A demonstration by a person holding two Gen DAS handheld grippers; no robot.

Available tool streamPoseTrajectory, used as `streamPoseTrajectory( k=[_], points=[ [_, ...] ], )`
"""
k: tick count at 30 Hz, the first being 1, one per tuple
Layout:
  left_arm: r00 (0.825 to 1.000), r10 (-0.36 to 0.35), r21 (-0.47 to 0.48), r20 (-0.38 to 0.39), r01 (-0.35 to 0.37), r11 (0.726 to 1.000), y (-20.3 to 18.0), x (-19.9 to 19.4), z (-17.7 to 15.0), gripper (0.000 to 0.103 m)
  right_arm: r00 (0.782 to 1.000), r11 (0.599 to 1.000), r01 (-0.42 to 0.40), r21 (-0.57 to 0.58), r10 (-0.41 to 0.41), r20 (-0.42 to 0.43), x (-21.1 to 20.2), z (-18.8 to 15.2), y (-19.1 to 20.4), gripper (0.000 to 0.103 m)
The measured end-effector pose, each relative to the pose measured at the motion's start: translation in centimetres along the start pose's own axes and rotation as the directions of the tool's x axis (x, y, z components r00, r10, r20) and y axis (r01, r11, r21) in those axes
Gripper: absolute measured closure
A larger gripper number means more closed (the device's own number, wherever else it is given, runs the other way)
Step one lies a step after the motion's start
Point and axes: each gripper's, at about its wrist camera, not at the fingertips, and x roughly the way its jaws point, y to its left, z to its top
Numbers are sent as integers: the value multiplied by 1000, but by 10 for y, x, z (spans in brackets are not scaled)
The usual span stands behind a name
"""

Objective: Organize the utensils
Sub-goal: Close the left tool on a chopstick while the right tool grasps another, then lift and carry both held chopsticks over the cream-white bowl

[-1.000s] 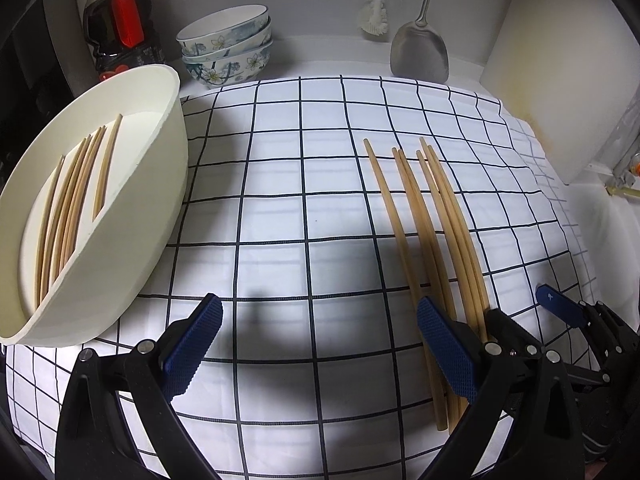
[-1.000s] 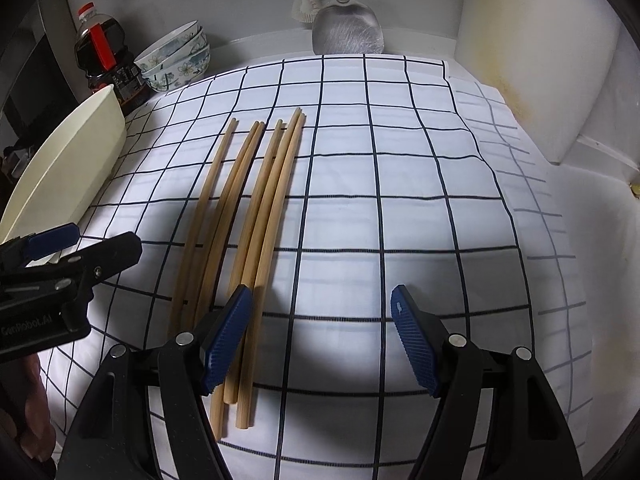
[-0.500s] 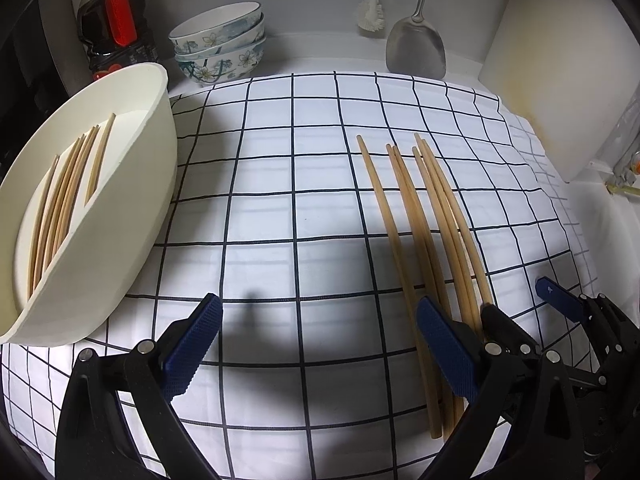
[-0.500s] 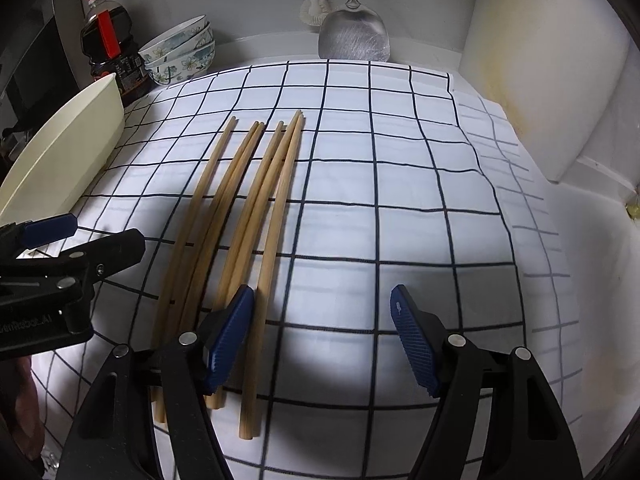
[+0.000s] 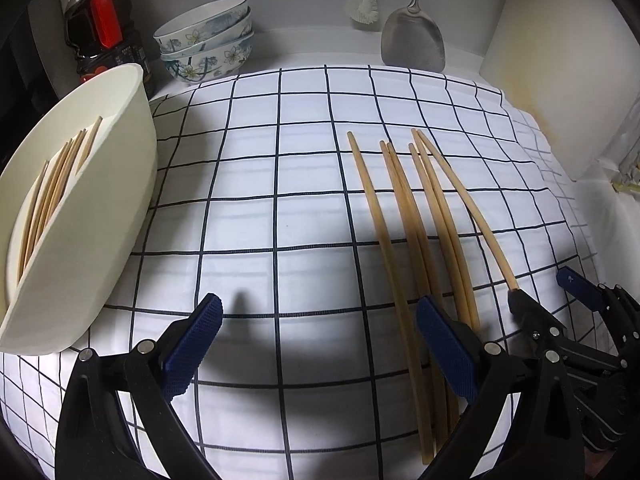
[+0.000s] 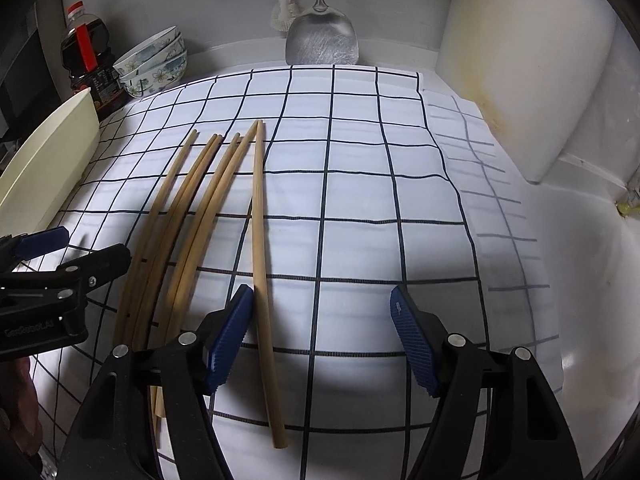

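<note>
Right gripper (image 6: 322, 332) jaws wide, nothing gripped; one chopstick (image 6: 261, 248) lies on the cloth (image 6: 360, 208) between the pads, just beside the left pad (image 6: 228, 340), split off from the rest. Can't tell if pad and stick touch. Left gripper (image 5: 316, 344) also wide and empty, hovering over the cloth; its right pad (image 5: 446, 348) sits over the near ends of the loose chopsticks (image 5: 404, 220). Five more lie in that loose bunch, roughly parallel, tips pointing away. Left of the cloth, cream bin (image 5: 100, 216) tilted, more chopsticks (image 5: 48, 192) inside. Far back by the wall: stacked bowls (image 5: 208, 44), dark bottle (image 5: 102, 32) with red label, brush (image 5: 366, 4), metal spatula (image 5: 412, 40) leaning upright. White board (image 6: 520, 60) at right.
</note>
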Motion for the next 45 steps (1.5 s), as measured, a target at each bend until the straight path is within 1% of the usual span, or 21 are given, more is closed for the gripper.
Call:
streamPoseTrajectory(
  k=[3,8,11,14,16,18,20,21,22,23,24,25,26,27,29,30,31,33,35,40,45],
  points=[
    [1000,16,10,-8,-16,1000,-1,5,1,10,1000,1000,-1,-5,1,4,2,3,1,35],
    [1000,19,31,11,-20,999,-4,5,2,10,1000,1000,-4,-11,4,6,6,8,3,35],
    [1000,22,45,-7,-22,999,-9,10,3,11,1000,1000,-8,-17,8,7,9,12,4,35],
    [1000,19,36,-3,-19,999,-8,14,4,12,1000,1000,-12,-25,13,8,11,16,5,35],
    [1000,16,33,0,-16,999,-7,14,6,13,1000,1000,-16,-26,16,11,12,16,6,35],
    [1000,12,39,10,-12,999,-9,14,6,17,1000,999,-18,-32,19,15,12,17,7,37],
    [1000,4,51,18,-5,999,-12,13,7,28,1000,999,-21,-41,22,21,13,18,10,41],
    [1000,-4,59,21,2,998,-13,12,8,31,999,999,-23,-46,24,24,13,19,11,44],
    [1000,-10,66,23,8,998,-15,11,8,39,999,998,-26,-50,27,27,14,20,12,47],
    [1000,-17,76,24,15,997,-17,11,10,49,999,998,-30,-57,31,29,14,22,14,54],
    [999,-21,82,25,19,996,-18,10,11,54,999,997,-32,-65,34,29,15,23,15,63],
    [999,-26,86,23,24,996,-19,10,13,63,999,996,-35,-81,38,29,15,25,19,67],
    [999,-28,88,22,26,996,-20,10,14,72,999,995,-39,-97,42,30,16,26,22,77],
    [999,-32,90,20,30,995,-21,10,16,76,999,993,-41,-109,45,31,16,26,25,86],
    [999,-37,95,20,35,995,-22,10,15,91,998,989,-42,-143,48,34,16,26,34,95],
    [999,-41,100,19,39,994,-23,10,15,93,998,988,-41,-147,47,34,16,26,35,96],
    [999,-44,105,18,42,994,-23,10,14,95,998,989,-45,-141,50,31,16,26,34,97],
    [998,-58,102,7,57,993,-21,10,15,96,996,992,-84,-94,86,17,15,27,28,97],
    [998,-69,95,-9,70,993,-19,9,15,96,992,992,-128,-21,128,1,14,28,18,97],
    [994,-106,74,-38,108,991,-13,-1,14,96,987,985,-158,76,158,1,4,24,3,97],
    [991,-135,77,-21,136,988,-7,-26,18,96,982,974,-189,122,191,-4,-10,24,2,97]
  ],
)
